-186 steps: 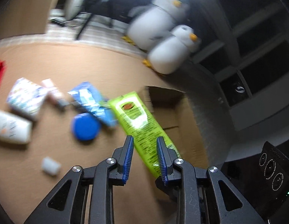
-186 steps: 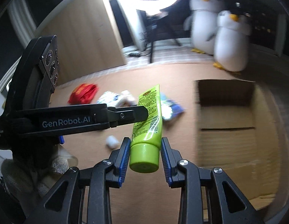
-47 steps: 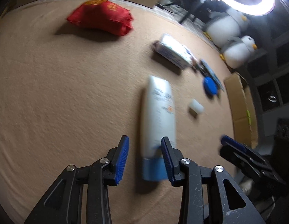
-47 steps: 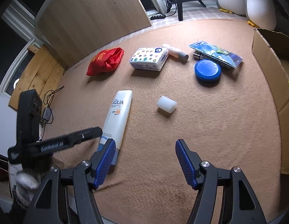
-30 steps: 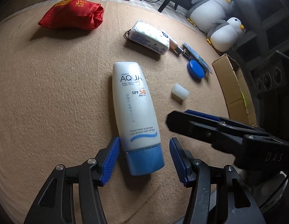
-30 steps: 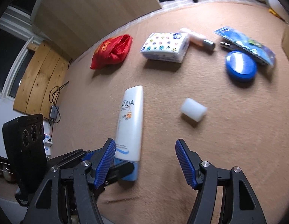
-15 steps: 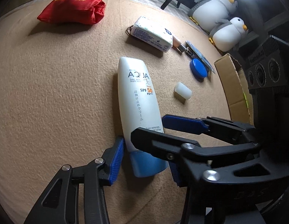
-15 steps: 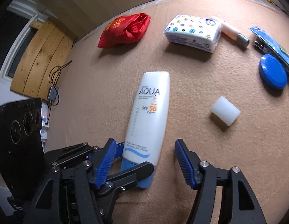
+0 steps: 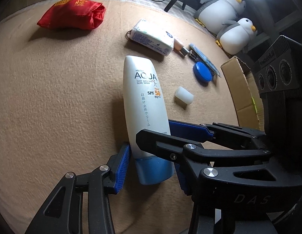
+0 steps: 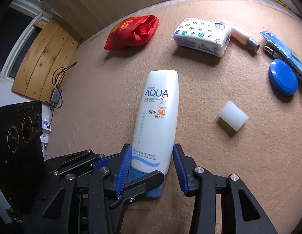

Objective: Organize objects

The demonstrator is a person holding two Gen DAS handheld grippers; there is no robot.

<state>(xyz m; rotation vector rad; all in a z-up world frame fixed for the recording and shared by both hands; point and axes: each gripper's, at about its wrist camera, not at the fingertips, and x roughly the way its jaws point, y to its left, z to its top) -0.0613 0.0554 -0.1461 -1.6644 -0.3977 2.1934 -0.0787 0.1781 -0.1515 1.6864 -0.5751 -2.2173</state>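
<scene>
A white AQUA sunscreen tube (image 9: 145, 105) with a blue cap lies on the tan carpet; it also shows in the right wrist view (image 10: 156, 120). My left gripper (image 9: 151, 167) is open, its blue pads either side of the cap end. My right gripper (image 10: 150, 164) is open too, straddling the tube just above the cap, and crosses over the left one (image 9: 190, 136). Neither pad visibly presses the tube. The cardboard box (image 9: 238, 89) stands at the right with a green tube inside.
On the carpet lie a red pouch (image 10: 131, 31), a tissue pack (image 10: 201, 36), a pink tube (image 10: 240, 34), a blue round tin (image 10: 282, 79), a blue packet (image 10: 285, 51) and a small white cylinder (image 10: 232, 116). Two penguin plushies (image 9: 229, 19) sit beyond.
Both grippers have come closer around the sunscreen tube's cap end, and their jaws have narrowed toward it. The tube has not moved.
</scene>
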